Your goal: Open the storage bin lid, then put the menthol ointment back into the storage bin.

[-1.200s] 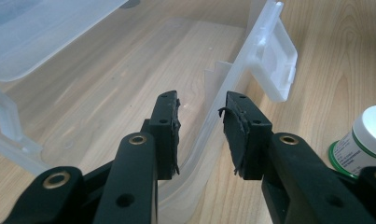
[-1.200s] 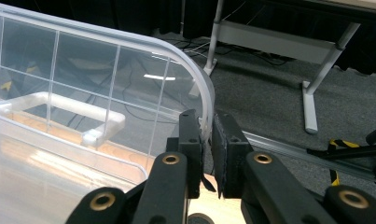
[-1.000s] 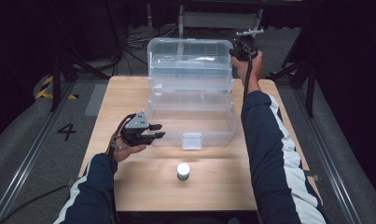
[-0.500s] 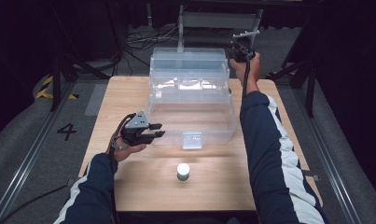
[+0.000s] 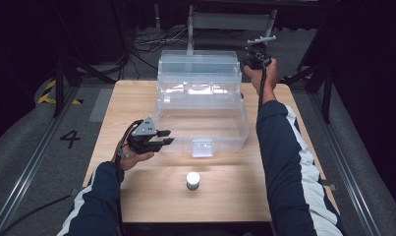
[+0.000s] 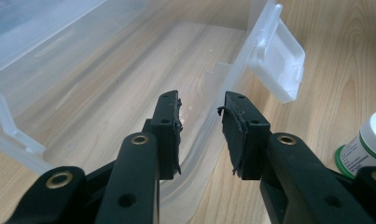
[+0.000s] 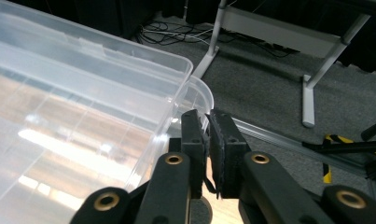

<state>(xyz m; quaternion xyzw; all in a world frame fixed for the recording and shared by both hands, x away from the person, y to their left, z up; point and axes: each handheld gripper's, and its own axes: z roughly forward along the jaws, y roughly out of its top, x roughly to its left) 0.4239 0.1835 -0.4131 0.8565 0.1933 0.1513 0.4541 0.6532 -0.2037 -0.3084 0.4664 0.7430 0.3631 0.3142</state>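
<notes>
We see the clear lid [image 5: 198, 69] sitting lower than a second ago. It now leans back behind the open box [image 5: 200, 129], which stands on the counter [image 5: 244, 196]. The right tongs [image 5: 254, 55] are at the lid's far corner, nearly clenched. Their jaws have just been opening a little, and we cannot tell whether the rim is still pinched. The left tongs [image 5: 167, 137] hang released, straddling the box's front corner wall without pressing it. We judge the box fully opened, so the small jar [image 5: 192, 180] in front could go in next.
</notes>
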